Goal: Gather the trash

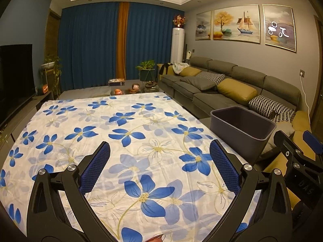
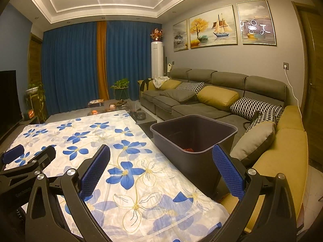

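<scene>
The left gripper (image 1: 159, 161) hangs over a white cotton-looking tablecloth printed with blue five-petalled flowers (image 1: 125, 125), its jaws spread wide and holding nothing; the blue pads (image 1: 94, 167) carry a fine mesh-like texture set in glossy black plastic arms with round metal bolts. The right gripper (image 2: 161, 161) is likewise splayed apart and empty, its honeycomb-patterned pads (image 2: 228, 171) flanking the near corner of a dark grey rectangular plastic bin (image 2: 193, 139) — smooth-walled, tapering downward, with a rounded rolled rim. The bin stands just off the table's right edge, between cloth and sofa; at its bottom lies a small crumpled red piece of trash (image 2: 188, 149), only partly visible past the near rim. The cloth lies flat, faintly creased. Behind, a long grey fabric sofa (image 2: 193, 102) bears plump mustard cushions and black-and-white houndstooth ones — soft, matte.
</scene>
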